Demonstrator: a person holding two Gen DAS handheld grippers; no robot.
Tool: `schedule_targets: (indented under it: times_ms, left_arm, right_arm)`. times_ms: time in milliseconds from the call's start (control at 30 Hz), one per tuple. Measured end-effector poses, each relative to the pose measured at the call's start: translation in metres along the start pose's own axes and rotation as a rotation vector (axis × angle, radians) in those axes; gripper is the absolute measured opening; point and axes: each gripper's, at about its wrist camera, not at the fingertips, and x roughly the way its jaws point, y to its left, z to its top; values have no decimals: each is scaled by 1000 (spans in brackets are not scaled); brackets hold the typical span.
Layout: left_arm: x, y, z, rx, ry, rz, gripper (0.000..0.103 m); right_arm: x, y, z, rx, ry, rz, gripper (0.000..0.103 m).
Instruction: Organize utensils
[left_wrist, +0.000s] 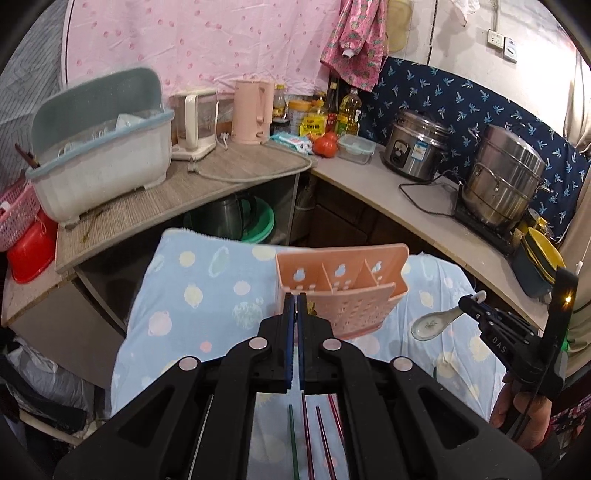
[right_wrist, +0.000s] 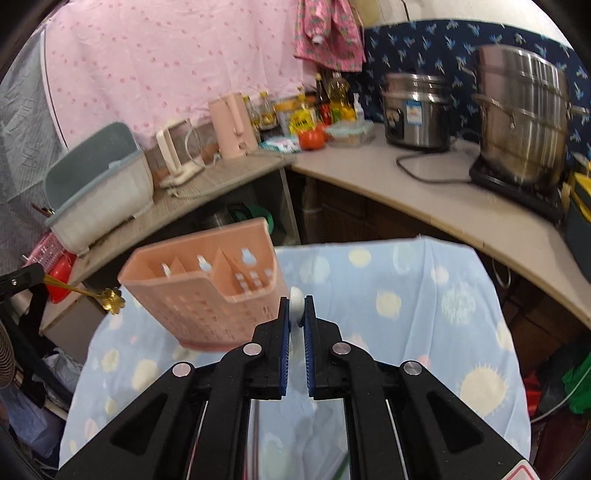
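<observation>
My left gripper (left_wrist: 296, 295): jaws pressed together, pinching thin gold flower-ended spoon (right_wrist: 110, 296); spoon mostly hidden behind pads in my left view, clear at left edge of right view. My right gripper (right_wrist: 296, 299): clamped on handle of white ceramic soup spoon (left_wrist: 430, 325), bowl hanging clear above blue spotted cloth (left_wrist: 192, 295). Pink three-compartment utensil holder (left_wrist: 341, 288) stands on cloth, centre, between both grippers. Coloured chopsticks (left_wrist: 317, 435) lie on cloth near me, under left gripper.
</observation>
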Motion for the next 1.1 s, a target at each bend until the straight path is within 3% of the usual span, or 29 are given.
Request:
schedule_targets:
  times_ms: [167,333,767,800,900,933,1100]
  left_arm:
    - [7,-8,31,26,-25,17,1]
    - [28,-13,49,52,-14,56,1]
    - [76,1,38,6,78,70,2]
    - [77,3,37,-2,77,74,4]
    - [79,6,35,-13,73,93,28]
    - [80,7,34,-17,69,98,32]
    - [75,8,27,-17,72,98,33]
  right_arm:
    - [-8,21,35,-23,-73,13,7]
    - [4,36,57,-65,-115,-26,7]
    - [60,53,55,-92,-40,-38,7]
    - [59,53,54,-89,-49,-41,8]
    - [54,52,52,-75,-67,-43,22]
    - [51,51,51,-66,-74,-41,26]
    - [30,45,46,-31,-85,-18,32]
